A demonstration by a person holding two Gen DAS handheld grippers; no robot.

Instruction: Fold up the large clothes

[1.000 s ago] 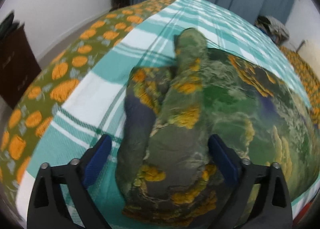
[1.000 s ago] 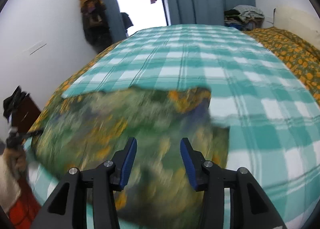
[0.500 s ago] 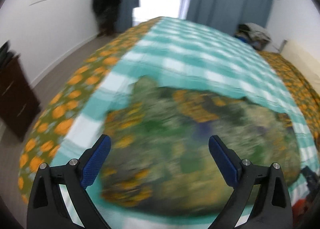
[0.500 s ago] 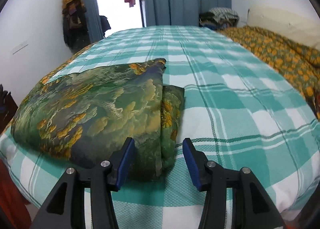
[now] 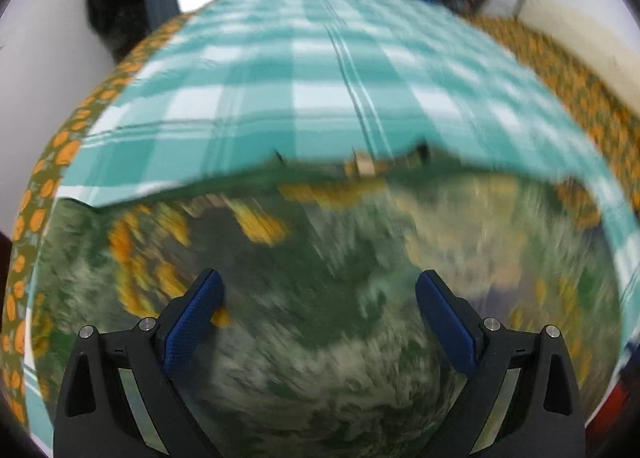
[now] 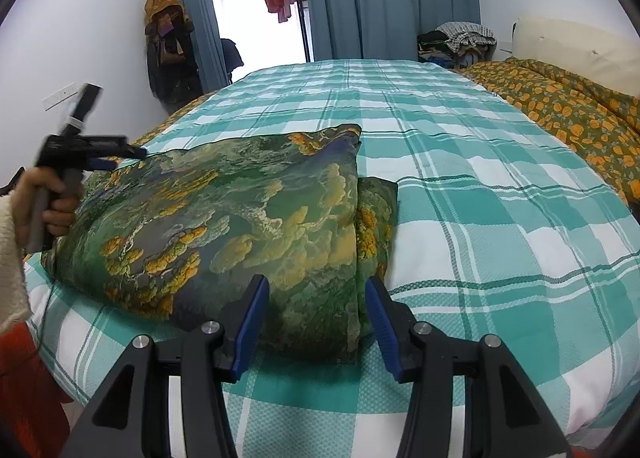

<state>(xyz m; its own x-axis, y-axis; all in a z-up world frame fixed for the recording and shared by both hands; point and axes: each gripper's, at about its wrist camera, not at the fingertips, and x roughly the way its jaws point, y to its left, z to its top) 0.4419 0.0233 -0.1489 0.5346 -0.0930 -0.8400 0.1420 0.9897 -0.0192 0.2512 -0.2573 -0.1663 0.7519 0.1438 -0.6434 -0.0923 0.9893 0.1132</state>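
Folded green-and-orange print garment [image 6: 224, 218] lies on the bed [image 6: 480, 186], near its front-left corner, on the teal checked cover. One narrower layer [image 6: 376, 218] sticks out at the garment's right edge, not flush with the top layer.

Right tongs [image 6: 316, 310] spread, empty, just in front of the garment's near edge. Left tongs [image 5: 316, 318] spread too, nothing between them, hovering over the garment's left part; left wrist view is heavily motion-blurred, so contact can't be told.

Risks, as judgement:
- Slippery-looking fabric: pinching only the top layer would likely drag it and undo the fold.
- Right tongs could catch the checked cover along with the garment edge.
- Garment sits close to the bed edge, so a hard pull toward the person may slide it off.
- Uneven right layer would likely give a crooked next fold.

No brand, label or readable writing visible.
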